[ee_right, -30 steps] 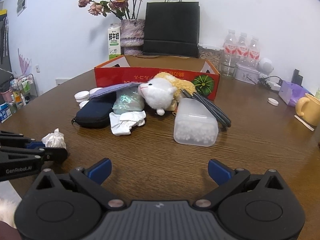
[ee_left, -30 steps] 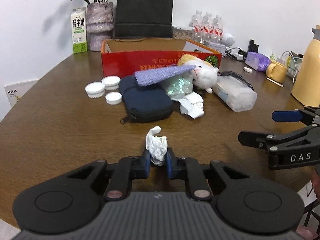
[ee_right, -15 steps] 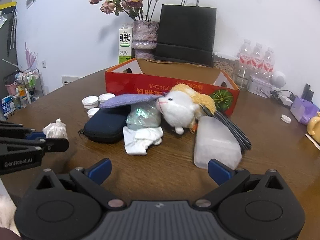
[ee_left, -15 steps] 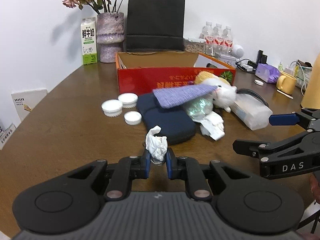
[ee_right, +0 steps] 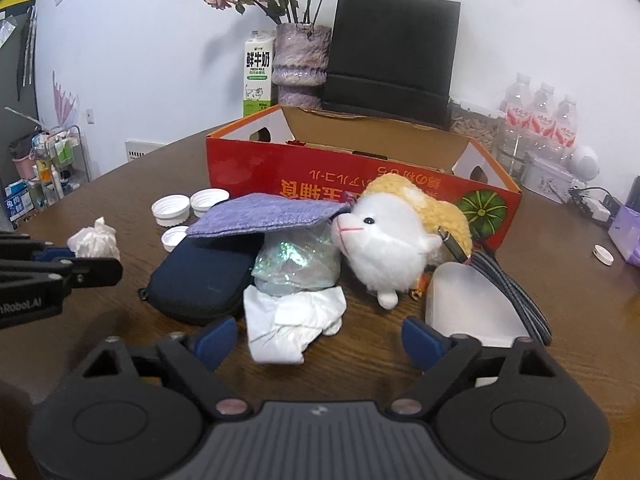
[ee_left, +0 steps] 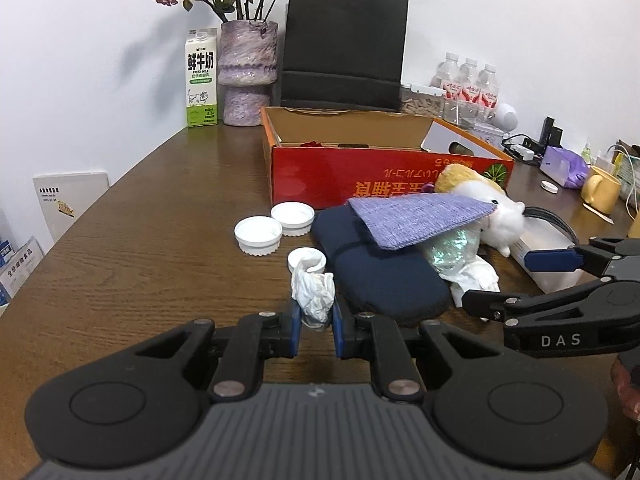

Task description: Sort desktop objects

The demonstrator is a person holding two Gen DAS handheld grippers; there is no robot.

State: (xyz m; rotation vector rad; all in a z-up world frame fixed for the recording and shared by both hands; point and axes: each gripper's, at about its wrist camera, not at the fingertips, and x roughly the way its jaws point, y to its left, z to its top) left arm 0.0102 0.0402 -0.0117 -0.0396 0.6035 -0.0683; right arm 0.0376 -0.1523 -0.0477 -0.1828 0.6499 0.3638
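A crumpled tissue [ee_right: 276,326] lies dead ahead of the right gripper [ee_right: 316,338], whose parted jaws have just been closing; a wad [ee_left: 314,294] is clamped in the left gripper [ee_left: 315,330].

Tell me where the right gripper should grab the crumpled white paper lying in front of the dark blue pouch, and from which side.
Grip the crumpled white paper across its raised middle fold, coming from the near side, angled downward. It lies low and loose on the brown wooden table, its near edge clear. The open right gripper, whose jaws have just been closing, already straddles it. The dark blue pouch crowds its left.
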